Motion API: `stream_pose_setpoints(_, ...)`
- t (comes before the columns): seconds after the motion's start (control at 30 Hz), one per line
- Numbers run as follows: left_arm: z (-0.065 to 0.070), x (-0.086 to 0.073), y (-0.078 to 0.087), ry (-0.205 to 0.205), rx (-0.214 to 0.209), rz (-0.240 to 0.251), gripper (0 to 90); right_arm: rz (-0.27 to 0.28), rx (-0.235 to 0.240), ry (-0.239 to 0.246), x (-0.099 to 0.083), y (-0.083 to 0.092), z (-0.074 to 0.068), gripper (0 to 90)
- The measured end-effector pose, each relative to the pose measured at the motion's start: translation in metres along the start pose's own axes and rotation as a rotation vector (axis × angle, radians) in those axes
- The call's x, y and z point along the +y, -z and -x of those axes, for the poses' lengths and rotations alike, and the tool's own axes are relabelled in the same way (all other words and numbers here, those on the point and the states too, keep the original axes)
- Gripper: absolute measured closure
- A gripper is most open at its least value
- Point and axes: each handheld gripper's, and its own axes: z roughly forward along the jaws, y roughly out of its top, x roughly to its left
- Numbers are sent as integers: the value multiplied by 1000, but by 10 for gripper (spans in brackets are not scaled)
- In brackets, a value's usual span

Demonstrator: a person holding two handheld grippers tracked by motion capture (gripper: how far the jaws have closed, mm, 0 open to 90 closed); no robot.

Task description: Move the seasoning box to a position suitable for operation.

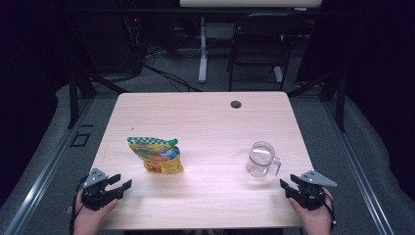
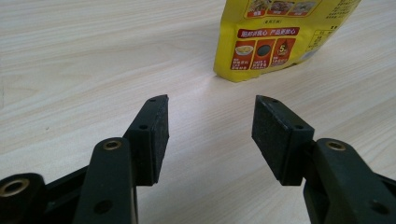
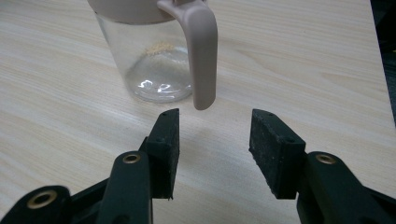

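A yellow and green food pouch [image 1: 156, 155] stands on the wooden table [image 1: 205, 117], left of centre. Its yellow lower part [image 2: 275, 39] rises just beyond my left gripper [image 2: 210, 109], whose jaws are open with bare table between them. That left gripper [image 1: 122, 182] rests near the table's front left corner. A clear glass jug [image 1: 261, 159] with a beige rim and handle stands right of centre. My right gripper [image 1: 288, 183] sits close in front of it, open. The jug's handle [image 3: 201, 51] hangs just ahead of the right gripper [image 3: 215, 123], untouched.
A round cable hole [image 1: 236, 104] sits near the table's far edge. Behind the table stand a dark chair [image 1: 259, 44] and a white desk leg [image 1: 202, 49], with cables on the floor. A metal rail [image 1: 44, 171] runs along the left.
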Motion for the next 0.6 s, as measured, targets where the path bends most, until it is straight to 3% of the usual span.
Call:
stream_pose_setpoints(0.13, -1, 2, -5, 2, -7, -3, 464, -17, 10, 17, -1, -1, 1, 532)
stream_pose_setpoints(0.23, 1, 1, -6, -20, -9, -26, 464, 2, 21, -1, -1, 1, 0, 534)
stream_pose_setpoints(0.6, 5, -1, -1, -27, -11, -11, 462, 11, 24, 32, 2, 3, -9, 532)
